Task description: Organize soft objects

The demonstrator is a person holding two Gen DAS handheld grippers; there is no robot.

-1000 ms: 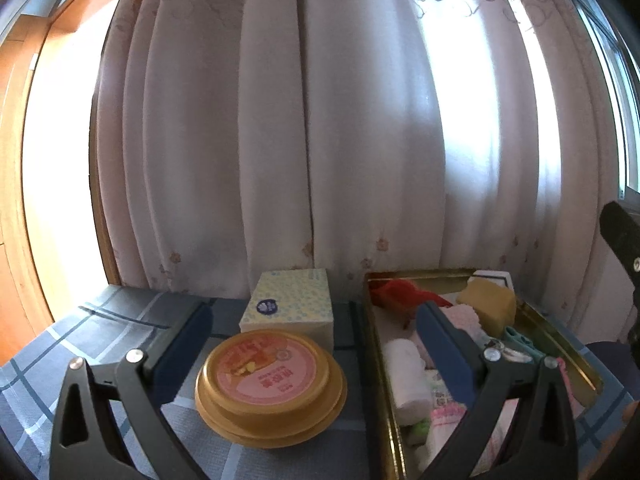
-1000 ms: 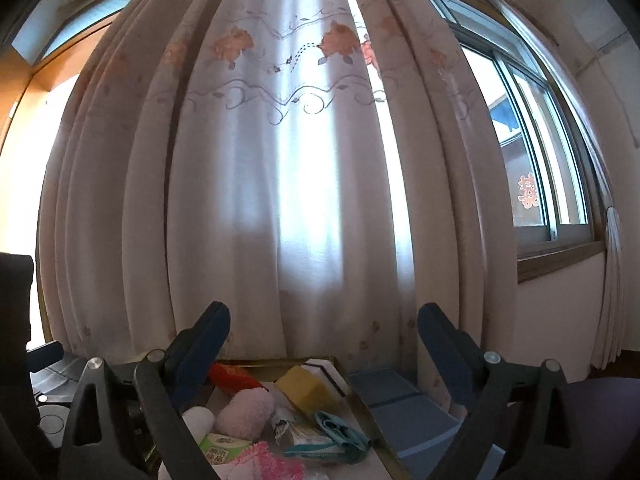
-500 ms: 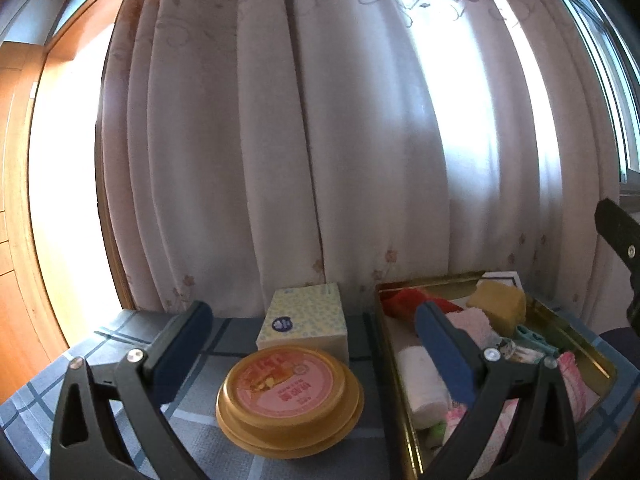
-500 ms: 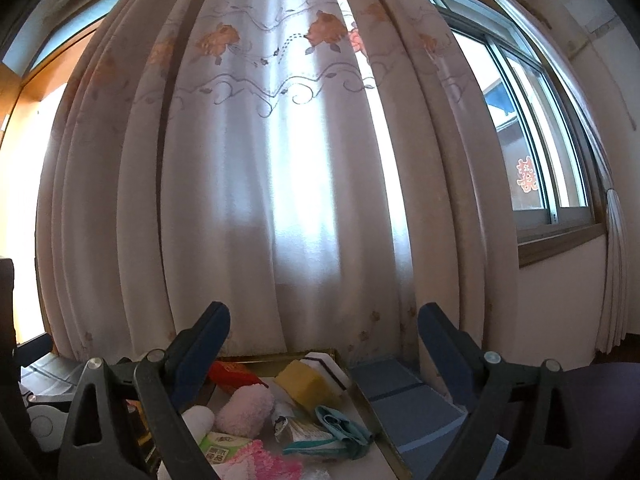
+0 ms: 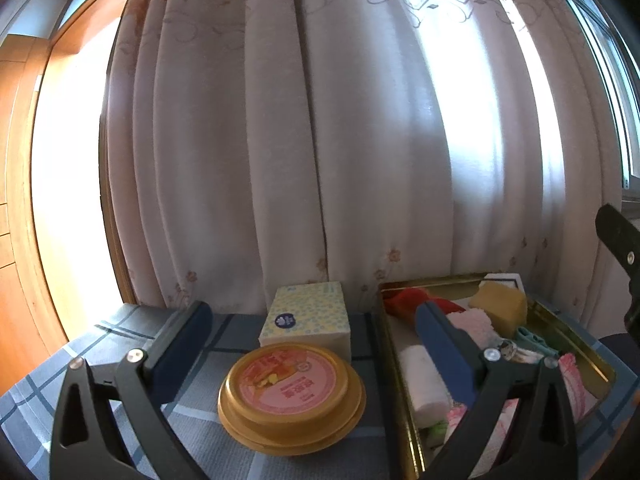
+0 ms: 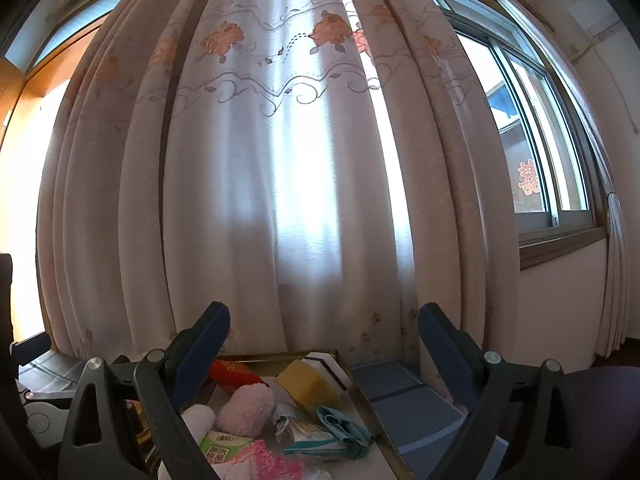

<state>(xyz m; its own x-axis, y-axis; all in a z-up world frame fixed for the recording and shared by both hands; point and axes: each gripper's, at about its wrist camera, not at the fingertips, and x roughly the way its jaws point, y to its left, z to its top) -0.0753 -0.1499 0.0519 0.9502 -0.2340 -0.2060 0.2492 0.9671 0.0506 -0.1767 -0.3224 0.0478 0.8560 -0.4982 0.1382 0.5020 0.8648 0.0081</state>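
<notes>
A gold-rimmed tray (image 5: 576,336) (image 6: 380,412) holds soft items: a yellow sponge (image 5: 500,304) (image 6: 310,386), a fluffy pink roll (image 6: 246,404) (image 5: 470,322), a white rolled towel (image 5: 424,384), a red pouch (image 6: 232,372), a teal cloth (image 6: 344,428) and small tissue packs (image 6: 222,446). My left gripper (image 5: 314,330) stands open above a round gold tin with a pink lid (image 5: 290,392). Behind the tin sits a yellow dotted tissue pack (image 5: 308,316). My right gripper (image 6: 324,336) is open above the tray, holding nothing.
A blue checked tablecloth (image 5: 192,420) covers the table. A pale embroidered curtain (image 5: 320,140) (image 6: 280,160) hangs close behind it. A window (image 6: 540,140) is at the right, a wooden frame (image 5: 16,200) at the left. The right gripper's black edge (image 5: 620,236) shows at the far right.
Both grippers have tilted upward and drifted slightly, so the table items sit lower in view. Both stay open and nothing was picked up.
</notes>
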